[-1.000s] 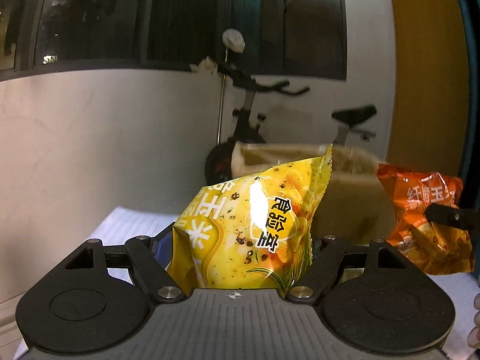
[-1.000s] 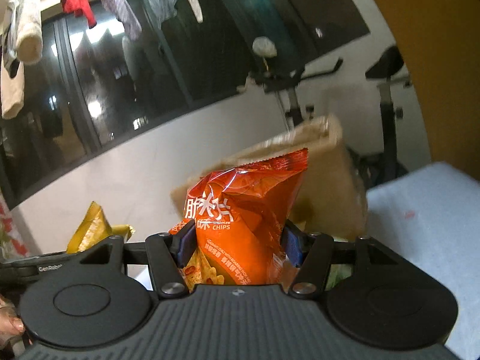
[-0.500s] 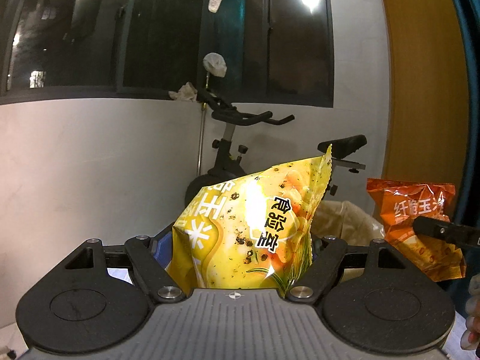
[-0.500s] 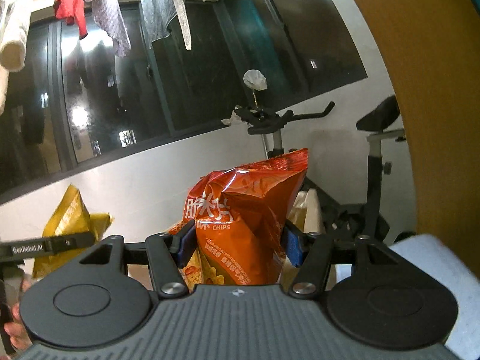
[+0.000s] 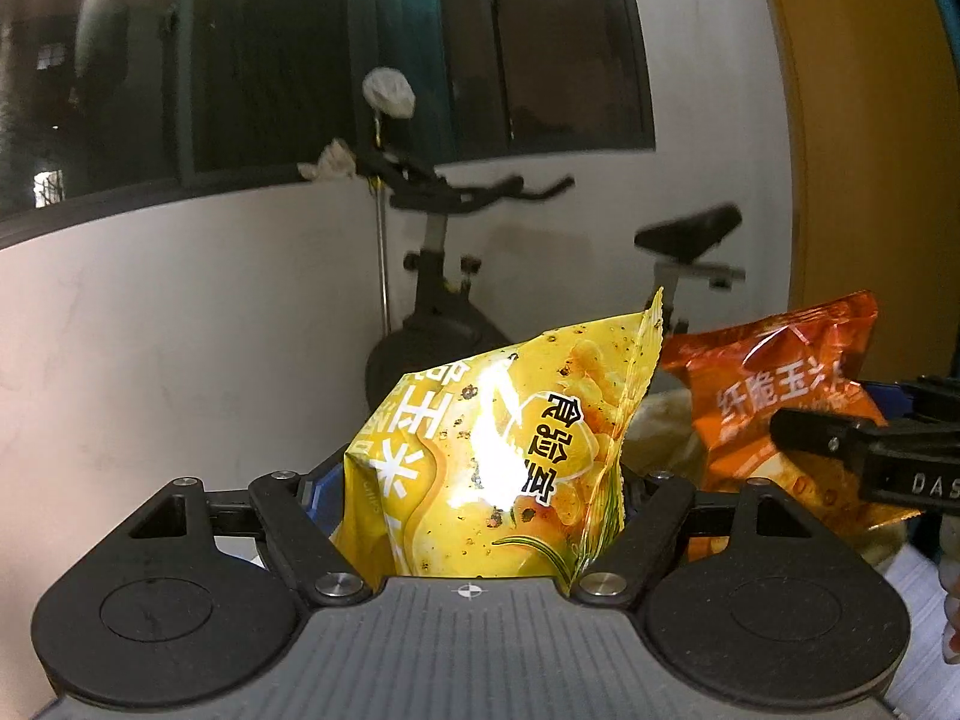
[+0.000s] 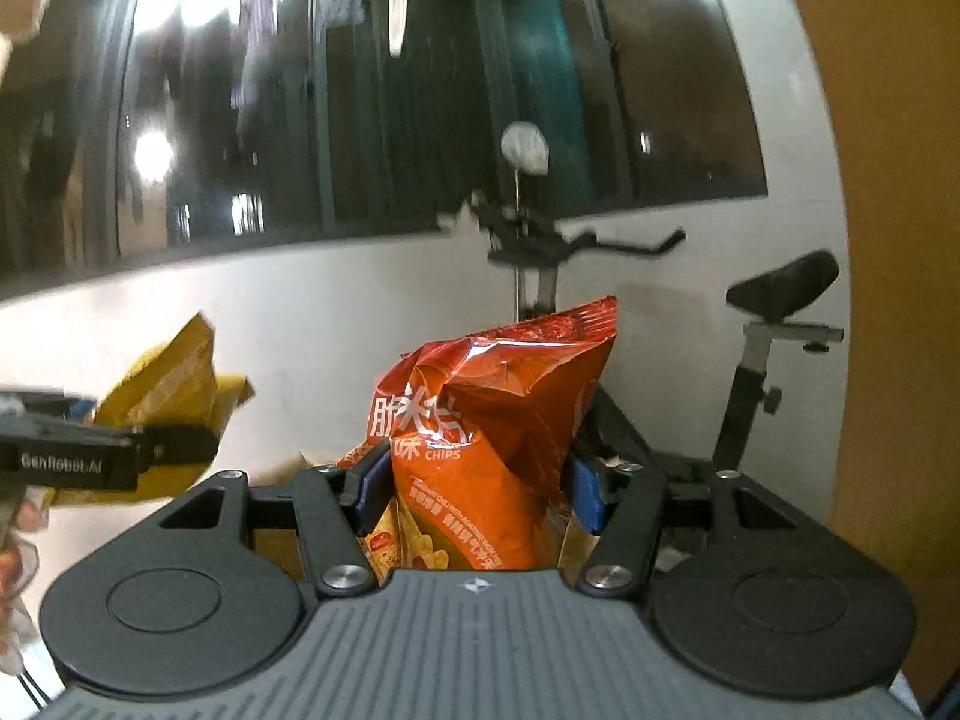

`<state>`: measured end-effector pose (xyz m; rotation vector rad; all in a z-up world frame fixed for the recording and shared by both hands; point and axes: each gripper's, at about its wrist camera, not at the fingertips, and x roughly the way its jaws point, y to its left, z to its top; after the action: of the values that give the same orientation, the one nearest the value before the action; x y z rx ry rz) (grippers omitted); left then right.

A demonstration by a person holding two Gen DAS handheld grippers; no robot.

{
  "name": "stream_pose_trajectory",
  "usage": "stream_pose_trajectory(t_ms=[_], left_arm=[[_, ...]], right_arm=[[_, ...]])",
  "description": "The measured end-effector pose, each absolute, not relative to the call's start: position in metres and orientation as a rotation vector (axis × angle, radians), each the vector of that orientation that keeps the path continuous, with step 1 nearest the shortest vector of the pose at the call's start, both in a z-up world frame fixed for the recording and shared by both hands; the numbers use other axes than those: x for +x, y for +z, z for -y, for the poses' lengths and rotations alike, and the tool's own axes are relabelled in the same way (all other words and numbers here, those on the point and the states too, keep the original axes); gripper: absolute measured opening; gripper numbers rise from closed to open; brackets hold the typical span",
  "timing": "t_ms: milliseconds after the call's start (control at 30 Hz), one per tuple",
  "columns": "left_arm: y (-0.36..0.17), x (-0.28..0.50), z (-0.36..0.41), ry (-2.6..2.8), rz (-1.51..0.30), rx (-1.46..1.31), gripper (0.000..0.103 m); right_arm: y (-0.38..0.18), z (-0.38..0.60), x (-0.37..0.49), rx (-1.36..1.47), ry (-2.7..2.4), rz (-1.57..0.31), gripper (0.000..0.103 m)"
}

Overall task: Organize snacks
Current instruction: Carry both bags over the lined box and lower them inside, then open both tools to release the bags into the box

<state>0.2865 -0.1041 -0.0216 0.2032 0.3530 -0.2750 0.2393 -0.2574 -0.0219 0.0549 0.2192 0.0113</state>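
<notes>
Both bags airborne: left gripper [image 5: 480, 480] clamps the yellow snack bag [image 5: 498, 450] at frame centre, long axis upright, right gripper [image 6: 474, 480] likewise clamps the orange chip bag [image 6: 492, 438]; no drop-off container identifiable.

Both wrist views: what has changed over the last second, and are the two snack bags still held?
Both hand-held grippers have lifted and swung away from the table. The paper-lined box that filled the background a second ago has dropped almost out of view, and the exercise bike now stands behind the bags. Unchanged: the left hand-held gripper still clamps the yellow bag, and the right hand-held gripper the orange bag.
</notes>
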Motion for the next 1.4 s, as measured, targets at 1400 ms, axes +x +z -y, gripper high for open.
stream_pose_trajectory(t_ms=[1400], left_arm=[[-0.015, 0.309, 0.086, -0.407, -0.458, 0.050, 0.100]], right_arm=[[-0.034, 0.277, 0.215, 0.280, -0.007, -0.385, 0.077]])
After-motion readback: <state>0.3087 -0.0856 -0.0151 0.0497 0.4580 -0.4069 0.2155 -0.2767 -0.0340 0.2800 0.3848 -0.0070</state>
